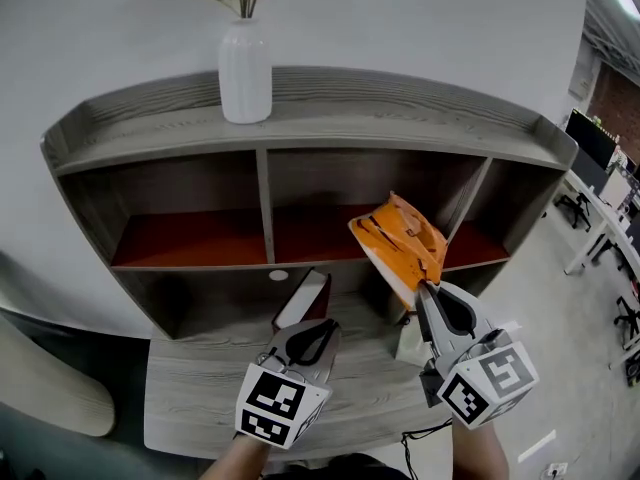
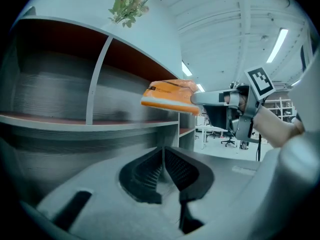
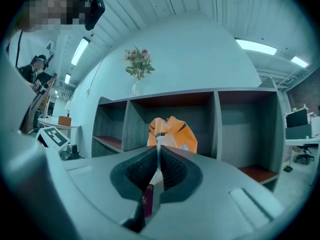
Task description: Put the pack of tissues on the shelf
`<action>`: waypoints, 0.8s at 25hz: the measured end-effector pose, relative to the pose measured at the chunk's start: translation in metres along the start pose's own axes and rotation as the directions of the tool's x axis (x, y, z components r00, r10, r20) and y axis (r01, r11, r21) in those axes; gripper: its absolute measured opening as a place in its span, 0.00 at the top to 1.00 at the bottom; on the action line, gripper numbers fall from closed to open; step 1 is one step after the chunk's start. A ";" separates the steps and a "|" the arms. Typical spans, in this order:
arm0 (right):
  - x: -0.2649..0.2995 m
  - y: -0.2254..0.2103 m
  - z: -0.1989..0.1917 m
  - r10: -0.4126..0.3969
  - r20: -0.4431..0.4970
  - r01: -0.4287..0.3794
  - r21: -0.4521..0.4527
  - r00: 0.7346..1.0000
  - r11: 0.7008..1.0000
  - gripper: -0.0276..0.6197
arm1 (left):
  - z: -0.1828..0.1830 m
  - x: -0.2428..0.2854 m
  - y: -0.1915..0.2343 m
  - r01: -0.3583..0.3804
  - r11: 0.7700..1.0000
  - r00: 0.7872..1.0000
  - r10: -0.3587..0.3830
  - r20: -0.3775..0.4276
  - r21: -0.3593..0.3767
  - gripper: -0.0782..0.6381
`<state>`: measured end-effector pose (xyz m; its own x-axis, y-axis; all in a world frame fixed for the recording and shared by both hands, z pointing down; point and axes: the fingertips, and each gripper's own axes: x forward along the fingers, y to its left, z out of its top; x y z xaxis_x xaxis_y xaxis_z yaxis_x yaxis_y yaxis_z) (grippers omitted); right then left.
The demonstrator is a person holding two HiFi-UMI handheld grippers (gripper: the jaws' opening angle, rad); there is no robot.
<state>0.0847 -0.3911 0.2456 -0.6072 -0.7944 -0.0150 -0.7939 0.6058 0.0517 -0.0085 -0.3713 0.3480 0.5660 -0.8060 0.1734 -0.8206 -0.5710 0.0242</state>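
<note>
Orange pack of tissues (image 1: 400, 240) is pinched at its lower edge by the right tongs (image 1: 428, 290) and held tilted in the air before the shelf (image 1: 300, 118), above the desk (image 1: 200, 388). Left tongs (image 1: 322, 328) are seen pressed together, empty.

Matt grey wood-grain shelf (image 1: 300, 118), glossy crinkled orange plastic tissue pack (image 1: 400, 243), ribbed matt white vase (image 1: 245, 73)
</note>
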 end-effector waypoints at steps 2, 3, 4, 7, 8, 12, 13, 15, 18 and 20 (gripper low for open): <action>0.005 -0.010 0.000 0.004 0.003 -0.004 0.000 1.000 1.000 0.95 | 0.002 0.007 0.002 -0.015 1.000 1.000 0.015 0.004 0.000 0.89; 0.007 -0.014 0.000 0.006 0.005 -0.006 0.000 1.000 1.000 0.95 | 0.003 0.010 0.003 -0.023 1.000 1.000 0.023 0.005 0.001 0.89; 0.010 -0.019 0.001 0.009 0.008 -0.009 0.002 1.000 1.000 0.95 | 0.004 0.013 0.004 -0.031 1.000 0.999 0.031 0.006 0.001 0.89; 0.018 -0.030 0.001 0.023 0.012 -0.023 0.009 1.000 1.000 0.95 | 0.006 0.020 0.006 -0.058 0.998 0.998 0.058 0.004 -0.006 0.88; 0.021 -0.032 0.000 0.028 0.011 -0.028 0.008 1.000 1.000 0.95 | 0.005 0.022 0.007 -0.067 0.998 0.998 0.067 0.000 -0.008 0.88; 0.033 -0.043 -0.006 0.025 -0.004 -0.025 -0.021 1.000 0.999 0.95 | 0.003 0.028 0.012 -0.094 0.995 0.995 0.094 -0.015 -0.014 0.87; 0.036 -0.046 -0.007 0.020 -0.008 -0.020 -0.030 1.000 0.999 0.95 | 0.003 0.029 0.013 -0.101 0.995 0.995 0.101 -0.016 -0.016 0.87; 0.042 -0.051 -0.012 0.013 -0.017 -0.014 -0.043 1.000 0.999 0.95 | 0.003 0.031 0.016 -0.116 0.993 0.993 0.116 -0.020 -0.016 0.87; 0.052 -0.053 -0.017 0.030 -0.027 -0.031 -0.030 0.999 0.999 0.95 | 0.002 0.032 0.020 -0.139 0.990 0.990 0.139 -0.030 -0.019 0.87; 0.058 -0.052 -0.020 0.053 -0.029 -0.053 -0.011 0.998 0.999 0.95 | 0.001 0.031 0.023 -0.155 0.988 0.987 0.154 -0.033 -0.022 0.86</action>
<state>0.0909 -0.4695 0.2616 -0.6472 -0.7621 0.0163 -0.7600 0.6468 0.0639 -0.0093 -0.4098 0.3530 0.4295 -0.8789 0.2077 -0.9000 -0.4354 0.0189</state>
